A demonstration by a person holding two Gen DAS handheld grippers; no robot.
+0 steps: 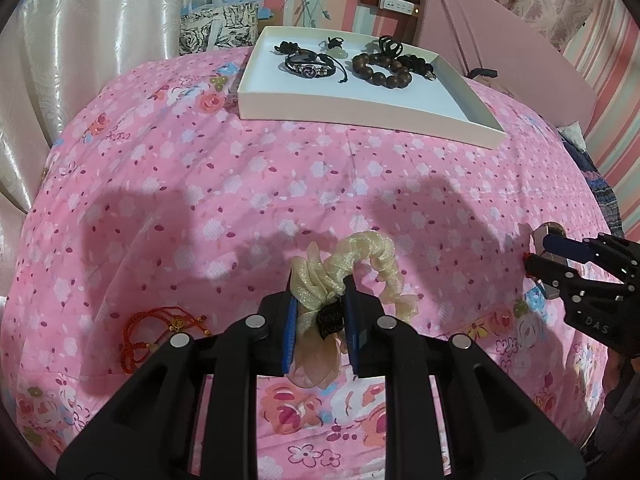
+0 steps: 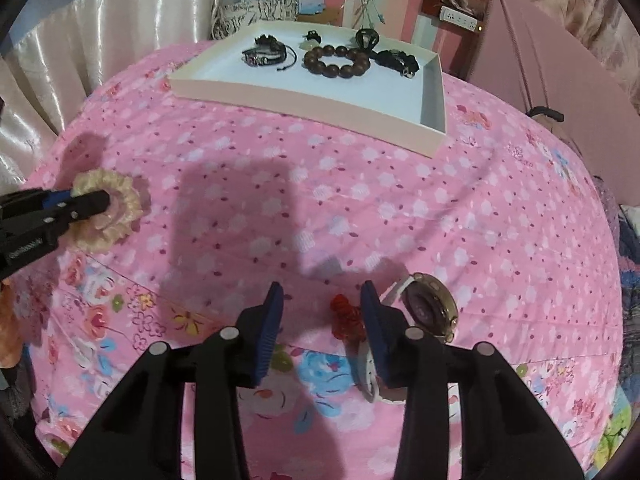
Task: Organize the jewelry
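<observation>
The left gripper (image 1: 320, 304) pinches the scrunchie (image 1: 356, 268); the right gripper (image 2: 322, 312) gapes, apparently empty, beside the watch (image 2: 430, 308). Centre it before squeezing.

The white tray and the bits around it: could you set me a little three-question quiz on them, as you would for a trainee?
1. True or false: the white tray is empty.
2. What do the jaws of the left gripper grip? A. a cream scrunchie B. a spoon C. a comb
3. Short answer: does the watch lie in the tray or on the bedspread?
Key: 1 false; 2 A; 3 on the bedspread.
</observation>
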